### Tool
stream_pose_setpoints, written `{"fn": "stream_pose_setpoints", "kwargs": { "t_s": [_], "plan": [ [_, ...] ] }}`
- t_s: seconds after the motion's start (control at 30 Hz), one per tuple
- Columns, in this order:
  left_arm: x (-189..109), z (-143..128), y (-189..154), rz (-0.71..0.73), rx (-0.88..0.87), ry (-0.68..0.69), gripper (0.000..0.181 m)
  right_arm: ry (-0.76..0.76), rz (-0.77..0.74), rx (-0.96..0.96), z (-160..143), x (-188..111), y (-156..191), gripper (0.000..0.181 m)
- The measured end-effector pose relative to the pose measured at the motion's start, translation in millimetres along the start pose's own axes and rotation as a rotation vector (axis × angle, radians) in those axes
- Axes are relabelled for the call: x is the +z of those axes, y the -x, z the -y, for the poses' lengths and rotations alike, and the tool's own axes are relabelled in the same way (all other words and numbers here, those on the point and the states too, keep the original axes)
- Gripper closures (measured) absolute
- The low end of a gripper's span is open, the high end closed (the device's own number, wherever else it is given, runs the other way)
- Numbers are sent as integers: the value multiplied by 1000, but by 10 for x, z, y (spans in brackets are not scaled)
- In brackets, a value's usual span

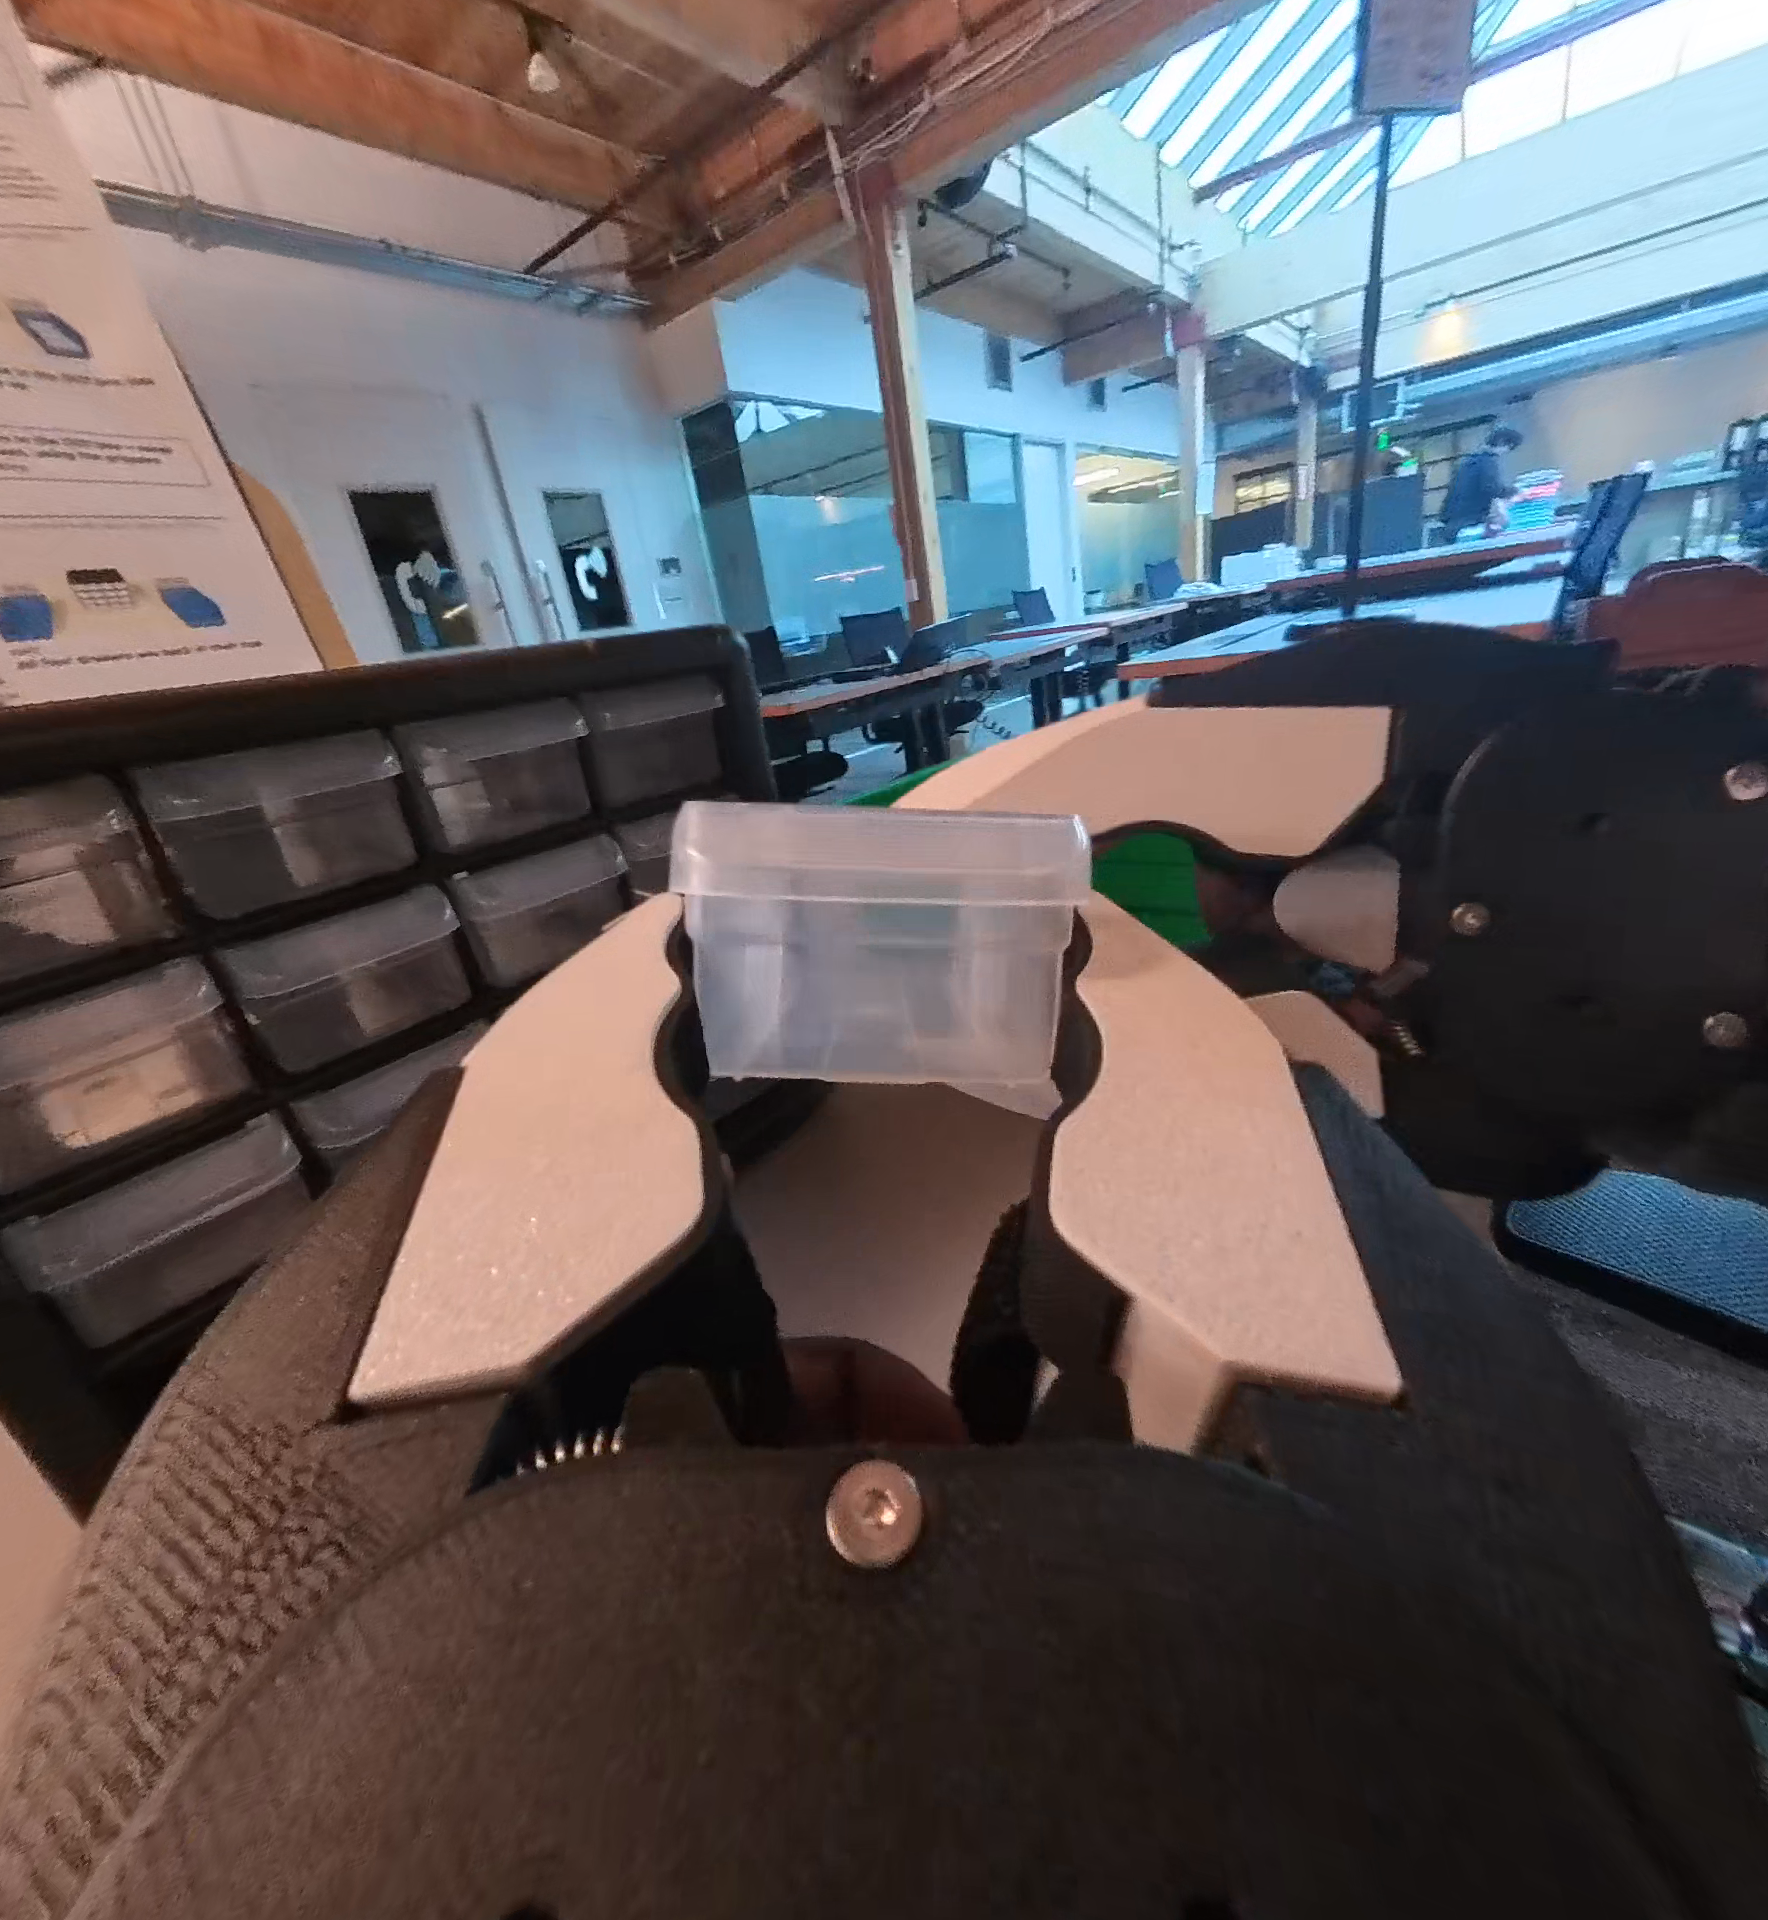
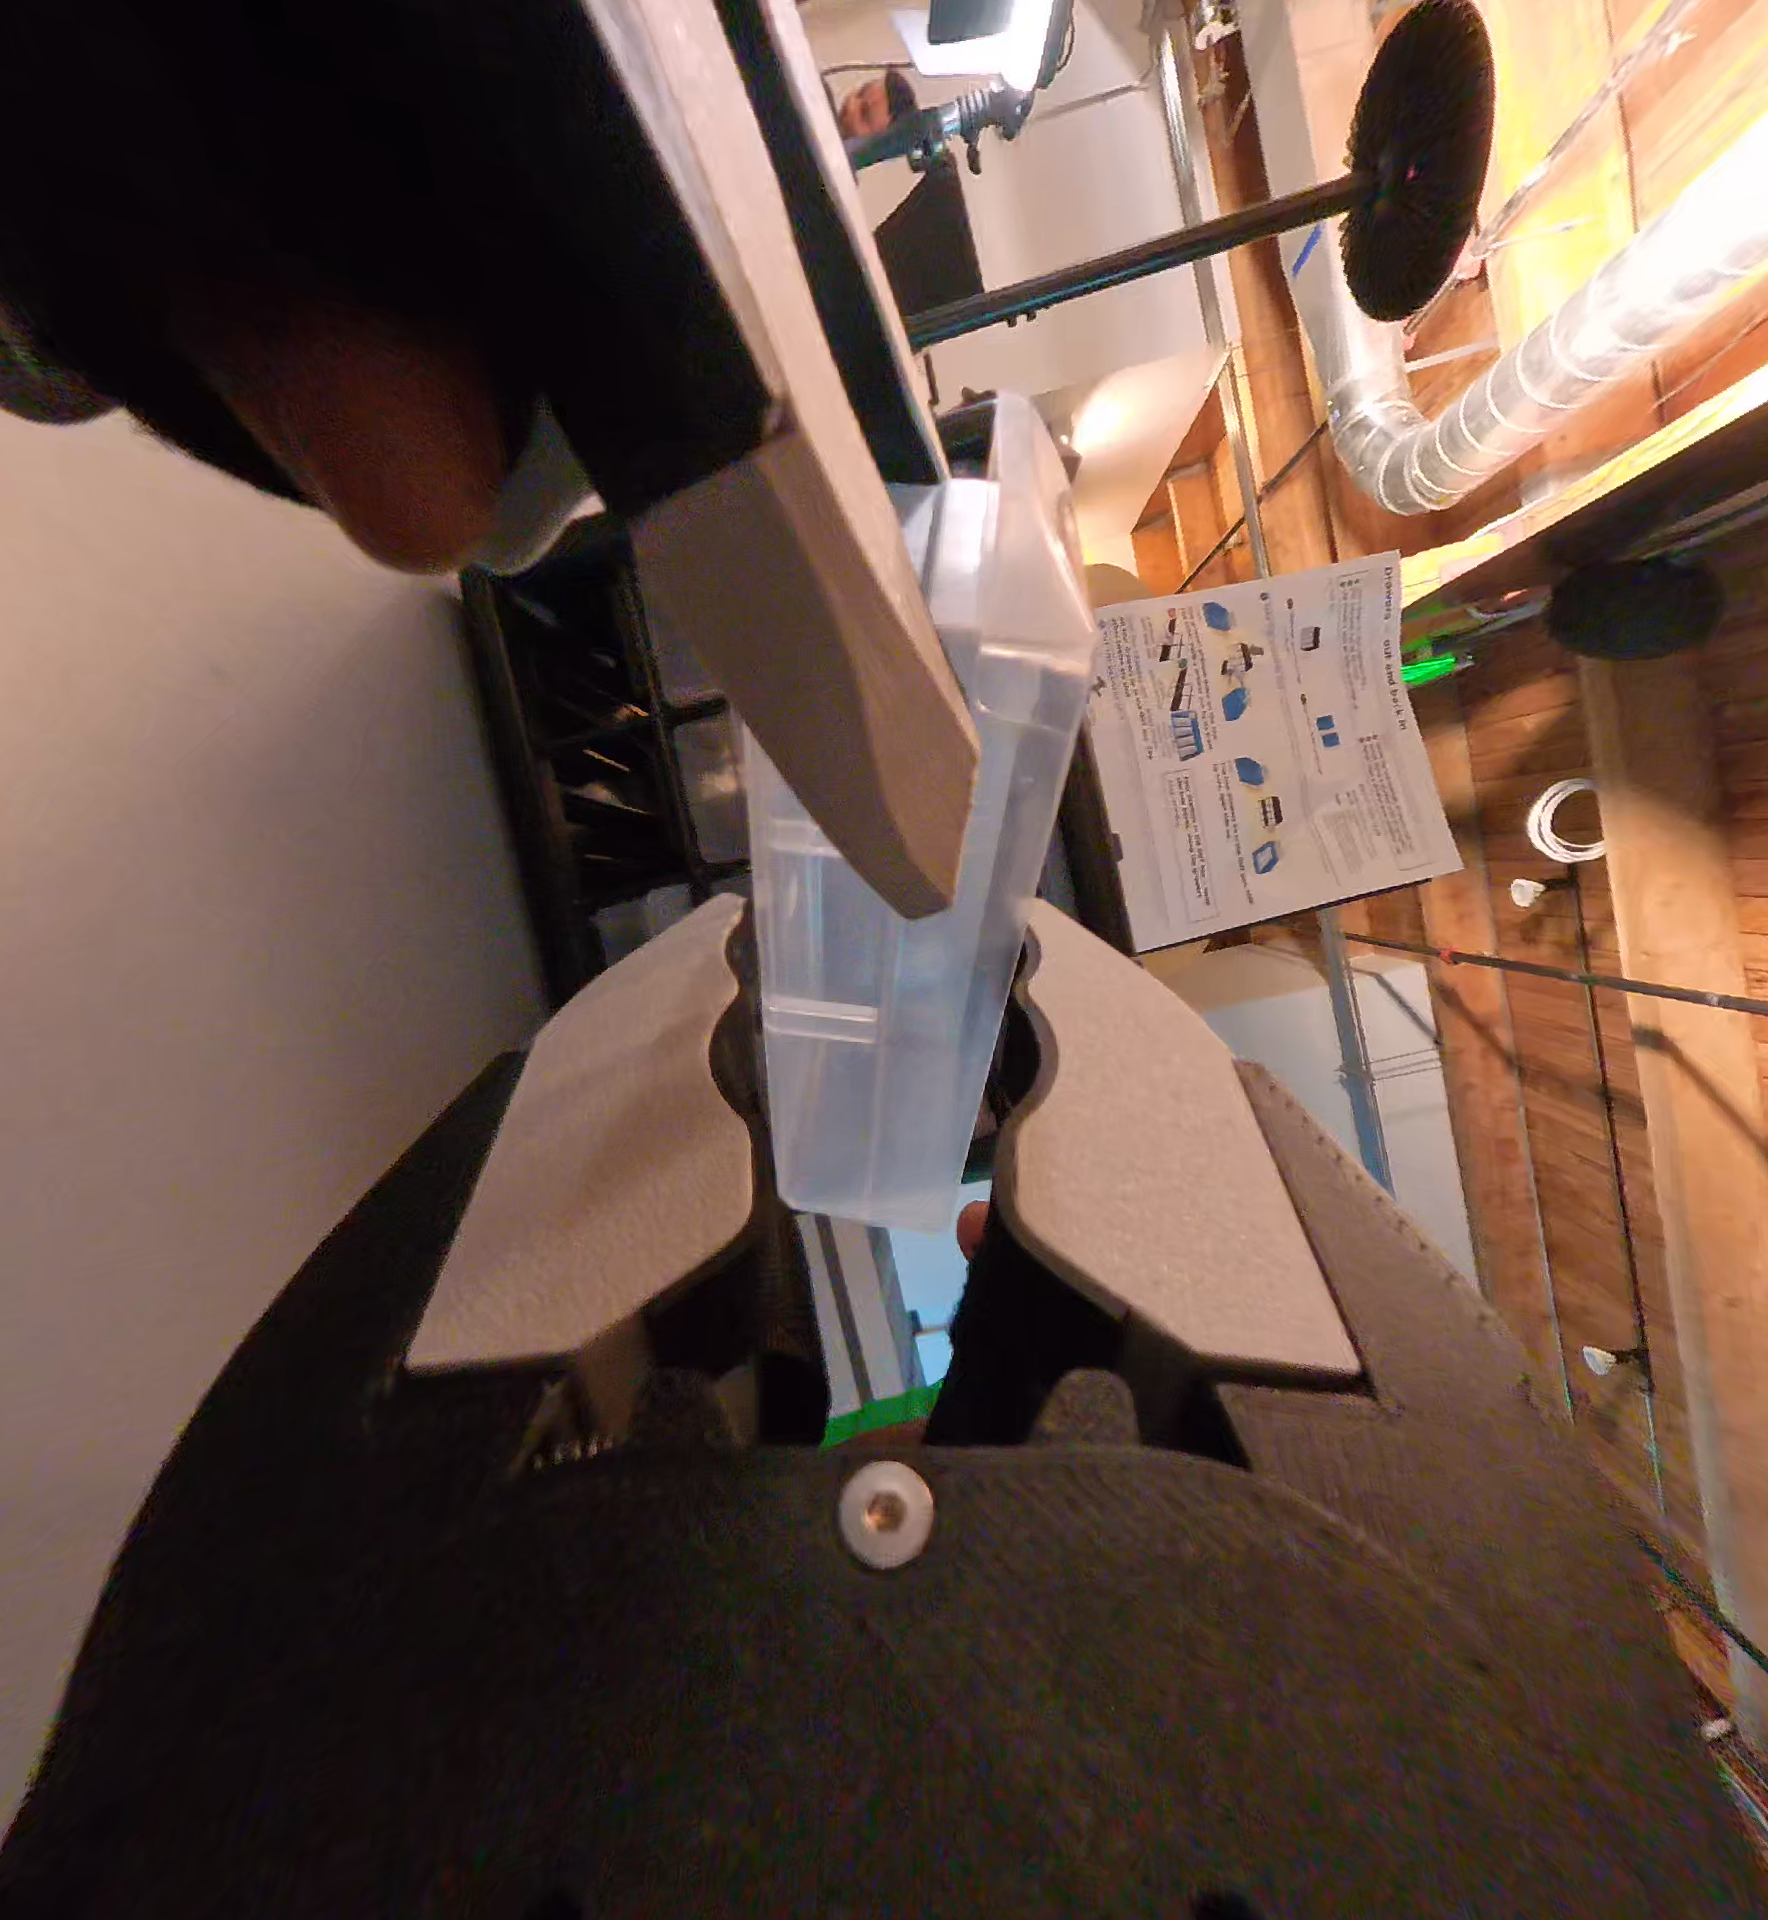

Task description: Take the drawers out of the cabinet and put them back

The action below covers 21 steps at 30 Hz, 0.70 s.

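Note:
A clear plastic drawer [image 1: 880, 935] is out of the cabinet and held in the air. My left gripper [image 1: 875, 966] is shut on its near end. The right gripper's upper finger [image 1: 1171, 769] reaches in from the right behind the drawer. In the right wrist view my right gripper [image 2: 885, 997] is shut on the same drawer [image 2: 880, 1091], with the left gripper's finger [image 2: 828, 675] lying across it. The black cabinet [image 1: 340, 686] with several clear drawers stands at the left. It also shows in the right wrist view [image 2: 589, 748], with some open slots.
A printed instruction sheet [image 1: 59, 416] leans behind the cabinet and also shows in the right wrist view [image 2: 1275, 748]. A white tabletop [image 2: 184, 831] lies under the cabinet. A black mesh chair seat [image 1: 1669, 1247] is at the right. Desks [image 1: 1067, 644] and a person [image 1: 1482, 478] are far back.

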<state>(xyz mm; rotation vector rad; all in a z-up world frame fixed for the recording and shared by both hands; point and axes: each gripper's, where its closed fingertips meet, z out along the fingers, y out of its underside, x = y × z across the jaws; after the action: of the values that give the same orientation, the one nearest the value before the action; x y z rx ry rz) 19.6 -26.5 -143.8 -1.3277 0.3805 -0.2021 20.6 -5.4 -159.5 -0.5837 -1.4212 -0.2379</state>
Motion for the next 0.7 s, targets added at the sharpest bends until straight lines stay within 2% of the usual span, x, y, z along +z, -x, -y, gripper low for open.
{"fn": "stream_pose_setpoints", "kwargs": {
  "t_s": [0.1,0.17,0.23,0.3,0.37,0.43,0.5,0.57,0.6,0.63,0.7],
  "plan": [
    [-39,-3,-49,-74,5,-10,116,-31,19,6,45,-64,37,138],
    [-82,-4,-99,-135,21,-23,116,-100,96,66,116,-150,86,140],
    [-126,3,-136,-178,61,-41,116,-193,217,206,202,-270,92,140],
    [-153,-14,-165,-210,90,-34,116,-233,397,395,217,-373,87,126],
    [-163,-20,-181,-220,109,-32,116,-261,487,539,194,-437,-12,120],
    [-158,-29,-194,-217,125,-27,116,-287,514,617,173,-472,-93,119],
    [-134,-14,-86,-124,165,-32,116,-246,464,703,95,-418,-176,122],
    [-140,43,72,22,276,-58,116,-185,428,952,7,-336,-249,127],
    [-152,72,134,87,343,-66,116,-172,441,1157,-18,-299,-256,125],
    [-165,100,176,136,400,-71,116,-165,466,1397,-42,-258,-235,123],
    [-176,143,214,190,513,-76,116,-198,604,1797,0,-207,-103,106]
  ]
}}
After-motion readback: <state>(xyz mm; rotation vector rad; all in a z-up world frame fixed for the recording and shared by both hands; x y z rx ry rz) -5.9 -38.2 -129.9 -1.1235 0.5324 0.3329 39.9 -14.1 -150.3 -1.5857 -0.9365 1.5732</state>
